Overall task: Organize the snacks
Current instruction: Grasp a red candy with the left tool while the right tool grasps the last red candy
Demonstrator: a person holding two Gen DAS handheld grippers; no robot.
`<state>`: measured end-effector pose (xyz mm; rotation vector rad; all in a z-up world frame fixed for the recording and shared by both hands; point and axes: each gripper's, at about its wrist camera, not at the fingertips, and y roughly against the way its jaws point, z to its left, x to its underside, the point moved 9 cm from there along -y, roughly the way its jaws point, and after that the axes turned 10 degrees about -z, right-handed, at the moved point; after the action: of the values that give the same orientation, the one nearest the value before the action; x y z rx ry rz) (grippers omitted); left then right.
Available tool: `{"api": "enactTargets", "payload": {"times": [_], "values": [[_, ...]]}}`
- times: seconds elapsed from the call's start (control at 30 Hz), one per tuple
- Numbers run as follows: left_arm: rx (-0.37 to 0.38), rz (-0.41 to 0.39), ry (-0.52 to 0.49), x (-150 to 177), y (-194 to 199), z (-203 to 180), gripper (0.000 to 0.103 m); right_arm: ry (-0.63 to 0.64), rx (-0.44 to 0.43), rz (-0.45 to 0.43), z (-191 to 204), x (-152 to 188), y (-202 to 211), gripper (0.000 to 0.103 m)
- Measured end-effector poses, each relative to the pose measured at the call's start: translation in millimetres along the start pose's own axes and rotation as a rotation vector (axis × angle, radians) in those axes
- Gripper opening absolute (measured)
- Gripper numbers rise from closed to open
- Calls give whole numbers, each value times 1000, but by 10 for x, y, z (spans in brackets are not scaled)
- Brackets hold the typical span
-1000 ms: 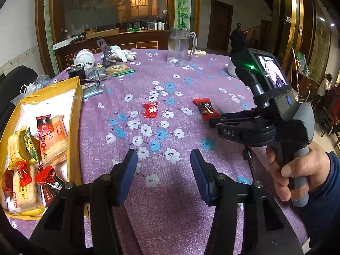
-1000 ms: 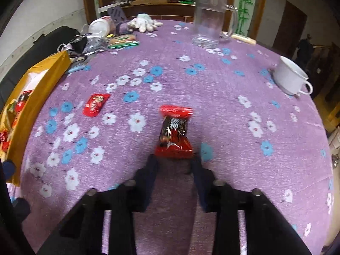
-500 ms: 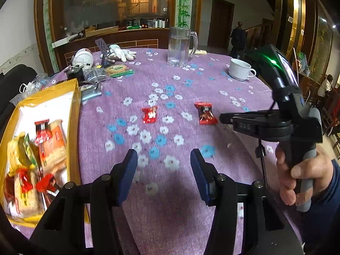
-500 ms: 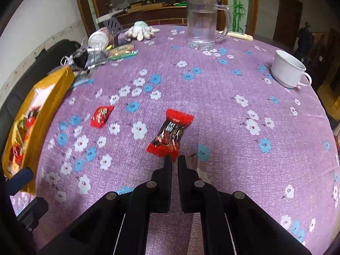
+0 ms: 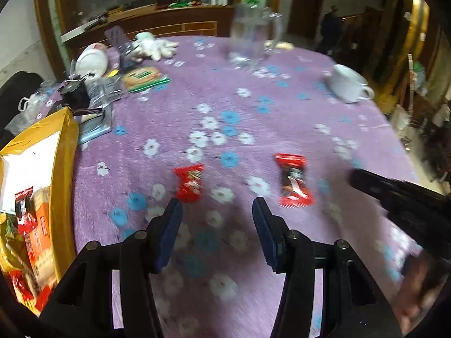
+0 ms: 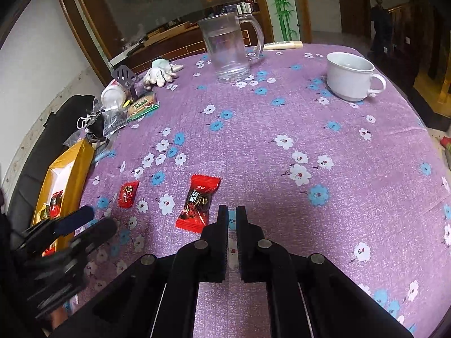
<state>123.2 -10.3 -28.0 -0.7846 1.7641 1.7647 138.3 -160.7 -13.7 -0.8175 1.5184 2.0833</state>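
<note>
Red dark-printed snack (image 6: 197,204) now lies free at lower centre: the right gripper (image 6: 231,217), pressed together and empty, has let it go; the left gripper (image 5: 215,214), spread, has approached the small red snack (image 5: 190,181).

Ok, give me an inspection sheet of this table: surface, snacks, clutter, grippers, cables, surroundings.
Surface: round table under a purple flowered cloth.
Job's things: small red candy and larger red and black candy lie loose on the cloth; yellow box at the left edge holds several snack packs.
Clutter: glass mug, white cup, white glove, green biscuit pack, a pile of small wrappers and bags.
Grippers: left gripper open over the cloth near the small candy; right gripper shut, empty, just right of the larger candy.
Cables: nothing seen.
Surroundings: wooden counter, bamboo wall print, dark doorway.
</note>
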Motion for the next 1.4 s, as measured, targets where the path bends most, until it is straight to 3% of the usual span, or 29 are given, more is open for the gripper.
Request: {"api": "enactTargets", "payload": {"times": [0.1, 0.17, 0.23, 0.57, 0.8, 0.9, 1.03, 1.1, 1.27, 1.4], "values": [[-26, 25, 29, 11, -201, 99, 48, -8, -11, 3, 8, 0, 8, 6], [-11, 44, 63, 47, -296, 120, 40, -12, -13, 4, 10, 7, 2, 6], [-6, 47, 84, 73, -379, 123, 17, -12, -20, 4, 25, 6, -6, 11], [3, -52, 93, 63, -271, 182, 17, -38, -88, -26, 159, -24, -160, 13], [42, -55, 148, 44, -285, 311, 17, 19, -65, 1, 309, 66, -429, 25], [43, -69, 147, 35, -256, 310, 17, 64, -40, 18, 353, 136, -515, 39], [43, -86, 126, 18, -216, 275, 17, 151, 19, -11, 405, 156, -533, 36], [40, -95, 118, 7, -199, 270, 17, 170, 43, -16, 407, 162, -527, 27], [43, -122, 97, -34, -138, 249, 17, 119, 15, -7, 352, 164, -446, 23], [45, -149, 80, -70, -85, 220, 17, 108, -5, -49, 380, 117, -290, 23]]}}
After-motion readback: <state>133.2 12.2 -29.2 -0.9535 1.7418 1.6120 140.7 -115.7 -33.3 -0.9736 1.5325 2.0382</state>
